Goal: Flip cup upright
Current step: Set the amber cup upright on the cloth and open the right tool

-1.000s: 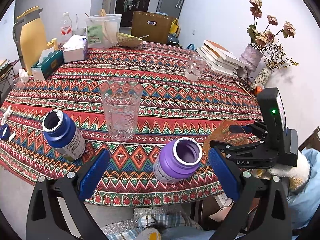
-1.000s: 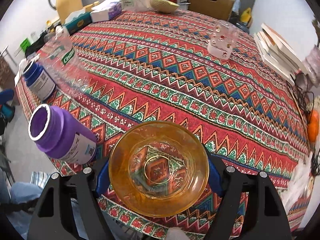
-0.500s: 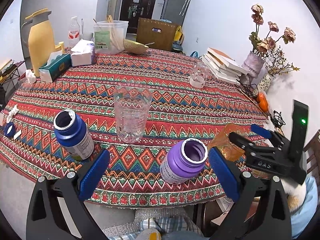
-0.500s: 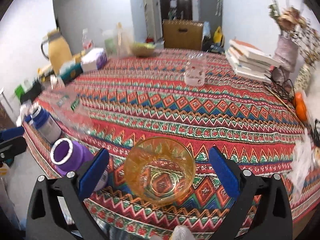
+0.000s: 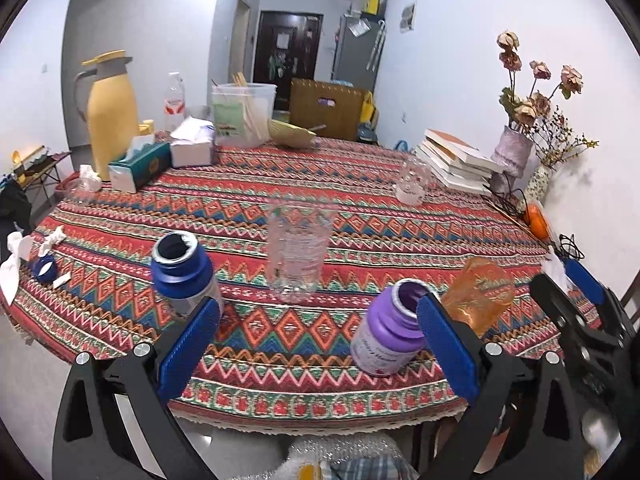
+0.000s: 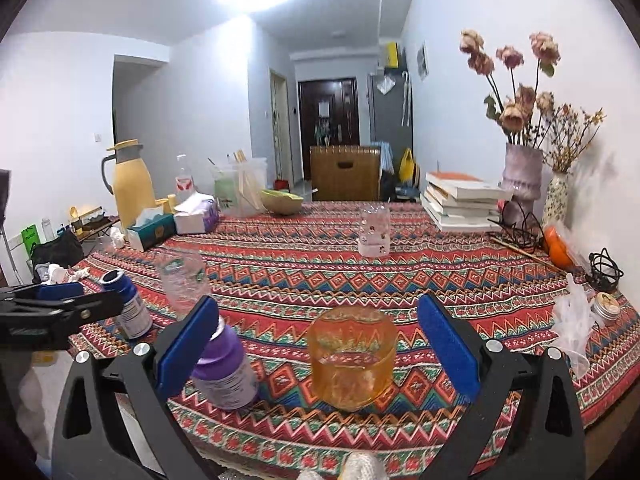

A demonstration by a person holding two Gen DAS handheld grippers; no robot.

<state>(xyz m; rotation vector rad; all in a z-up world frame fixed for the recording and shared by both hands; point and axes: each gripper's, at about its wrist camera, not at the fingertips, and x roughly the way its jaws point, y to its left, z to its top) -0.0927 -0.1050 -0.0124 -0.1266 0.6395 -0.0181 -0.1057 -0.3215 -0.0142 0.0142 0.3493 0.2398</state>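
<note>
The amber glass cup (image 6: 352,356) stands upright on the patterned tablecloth (image 6: 360,276) near the table's front edge, between the spread blue pads of the right gripper (image 6: 318,346), which do not touch it. Just to its left stands an open purple bottle (image 6: 226,372) whose label print is too small to read. The left gripper (image 5: 318,346) hangs with its fingers wide apart and nothing between them. Beyond it stand an open blue bottle (image 5: 182,276) and a clear plastic cup (image 5: 296,252). No writing anywhere is legible.
</note>
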